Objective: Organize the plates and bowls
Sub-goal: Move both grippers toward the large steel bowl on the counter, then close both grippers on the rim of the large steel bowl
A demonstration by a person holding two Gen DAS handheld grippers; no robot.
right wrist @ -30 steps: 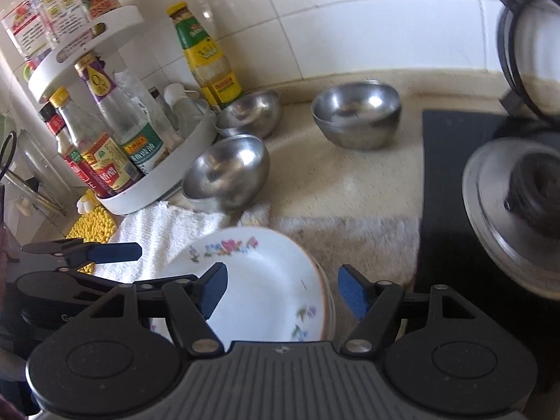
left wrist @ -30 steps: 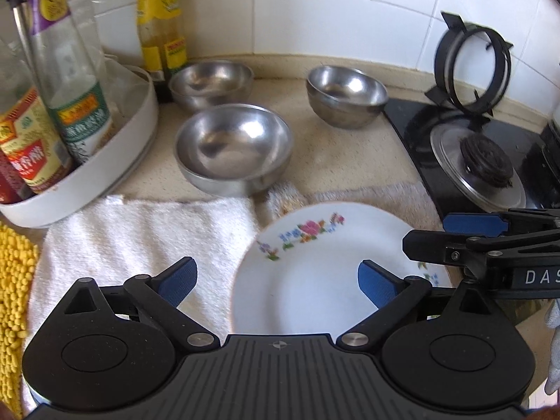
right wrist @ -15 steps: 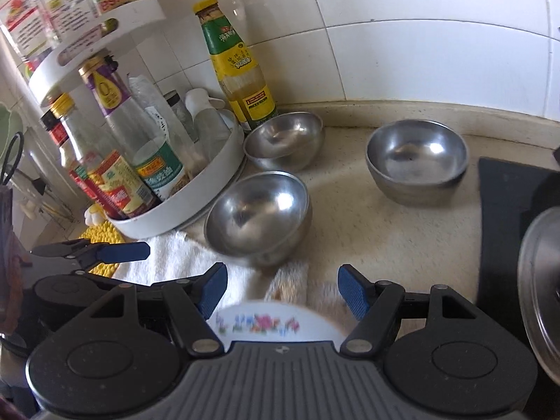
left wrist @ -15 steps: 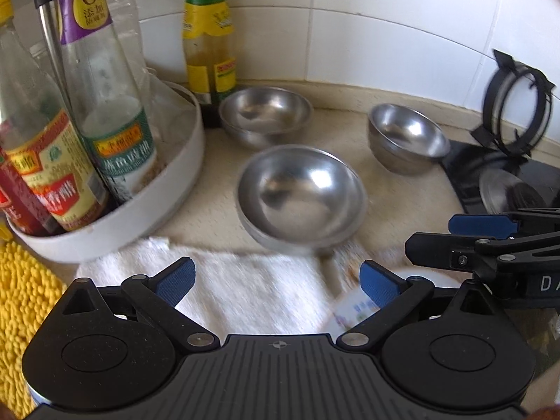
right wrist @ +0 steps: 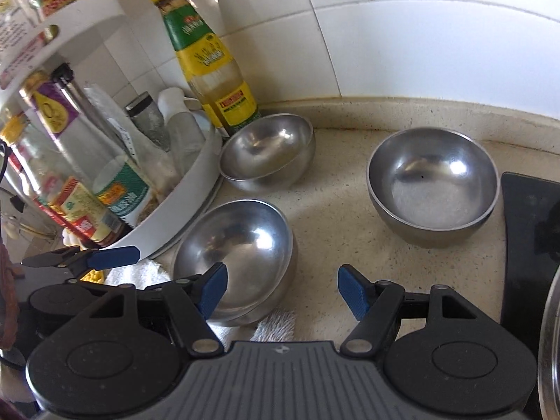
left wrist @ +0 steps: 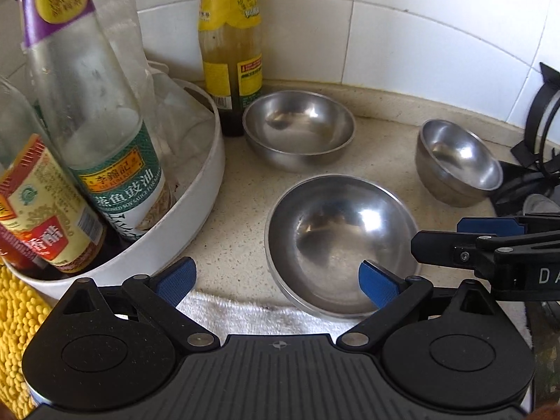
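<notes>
Three steel bowls stand on the beige counter. The nearest bowl (left wrist: 341, 241) (right wrist: 234, 248) rests partly on a white towel (left wrist: 252, 316). My left gripper (left wrist: 276, 281) is open, its right pad over that bowl's near rim. My right gripper (right wrist: 281, 290) is open too, its left pad above the same bowl's right side. A second bowl (left wrist: 299, 127) (right wrist: 267, 150) sits by the wall beside a sauce bottle. The third bowl (left wrist: 455, 161) (right wrist: 432, 183) stands to the right near the stove. No plate is in view now.
A white round rack (left wrist: 168, 224) (right wrist: 168, 210) full of sauce bottles fills the left. A tall yellow-labelled bottle (left wrist: 229, 45) (right wrist: 210, 66) stands at the tiled wall. The black stove (right wrist: 528, 245) lies right, a yellow mat (left wrist: 15, 332) far left.
Both grippers have moved forward past the flowered plate, which has dropped out of view, and now hover at the nearest steel bowl. Both stay open.
</notes>
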